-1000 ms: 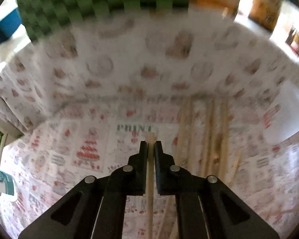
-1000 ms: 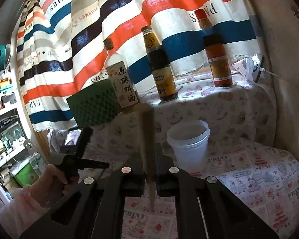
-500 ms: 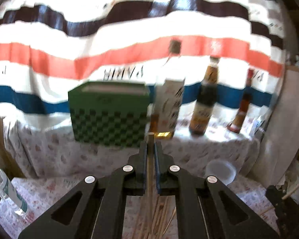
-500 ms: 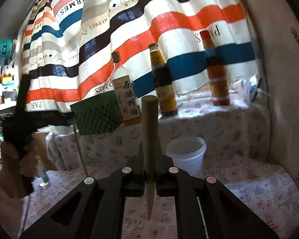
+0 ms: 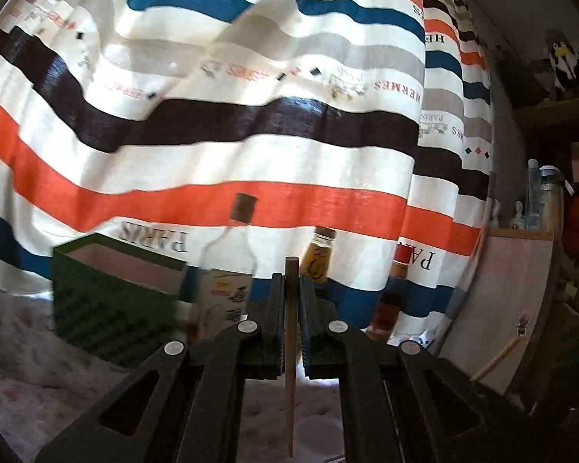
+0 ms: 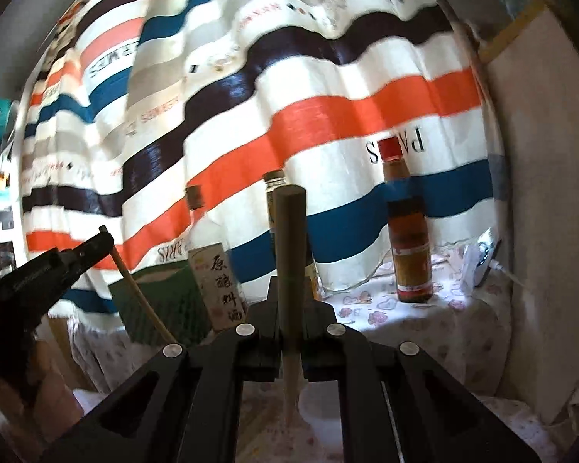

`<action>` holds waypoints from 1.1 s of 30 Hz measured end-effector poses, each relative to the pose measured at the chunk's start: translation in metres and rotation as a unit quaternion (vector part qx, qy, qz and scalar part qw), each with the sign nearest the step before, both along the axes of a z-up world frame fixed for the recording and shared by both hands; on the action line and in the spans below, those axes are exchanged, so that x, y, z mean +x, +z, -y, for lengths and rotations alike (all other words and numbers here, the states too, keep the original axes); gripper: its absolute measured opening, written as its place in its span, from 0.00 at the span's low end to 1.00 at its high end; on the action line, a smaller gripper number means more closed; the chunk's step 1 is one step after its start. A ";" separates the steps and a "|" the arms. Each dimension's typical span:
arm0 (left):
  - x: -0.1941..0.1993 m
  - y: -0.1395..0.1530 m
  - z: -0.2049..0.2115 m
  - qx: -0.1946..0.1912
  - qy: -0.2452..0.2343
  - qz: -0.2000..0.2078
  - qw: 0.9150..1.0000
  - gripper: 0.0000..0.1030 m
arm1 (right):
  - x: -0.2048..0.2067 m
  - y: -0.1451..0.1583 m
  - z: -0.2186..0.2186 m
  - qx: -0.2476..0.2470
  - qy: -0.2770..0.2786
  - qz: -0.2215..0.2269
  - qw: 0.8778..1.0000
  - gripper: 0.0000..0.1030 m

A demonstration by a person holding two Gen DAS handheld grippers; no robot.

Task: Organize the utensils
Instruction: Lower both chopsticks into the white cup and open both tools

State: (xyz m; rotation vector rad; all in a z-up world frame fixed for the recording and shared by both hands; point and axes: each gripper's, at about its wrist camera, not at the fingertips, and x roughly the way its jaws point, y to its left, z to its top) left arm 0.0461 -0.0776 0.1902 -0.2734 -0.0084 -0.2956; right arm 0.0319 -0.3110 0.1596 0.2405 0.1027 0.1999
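My left gripper [image 5: 291,281] points level at the striped curtain, shut on a thin wooden chopstick [image 5: 290,366] that stands upright between its pads. My right gripper [image 6: 291,285] is shut on a thicker brown chopstick [image 6: 289,239], also upright, with its tapered end down. In the right wrist view the left gripper [image 6: 104,235] shows at the left with its chopstick [image 6: 139,293] slanting down. A white plastic cup [image 6: 324,413] sits on the table just below the right gripper's chopstick tip.
A green checkered box [image 5: 112,308] stands at the back left. A cooking-wine bottle [image 6: 220,281], a dark sauce bottle [image 6: 276,181] and a red-capped bottle [image 6: 405,231] line the ledge before the curtain [image 6: 328,108]. A pale board [image 6: 540,193] closes off the right side.
The left gripper rose and swung up from the table and its loose chopsticks to face the curtain. The right gripper also rose. Each still holds its chopstick.
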 end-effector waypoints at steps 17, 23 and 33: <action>0.078 -0.061 0.059 0.021 -0.072 -0.077 0.994 0.06 | 0.083 -0.055 0.031 0.043 0.066 -0.095 0.992 0.08; 0.087 -0.081 0.059 0.030 -0.104 -0.121 0.987 0.06 | 0.101 -0.067 0.042 0.069 0.089 -0.135 0.984 0.08; 0.070 -0.088 0.086 0.135 -0.067 -0.113 0.982 0.17 | 0.122 -0.082 0.030 0.013 0.064 -0.211 0.975 0.39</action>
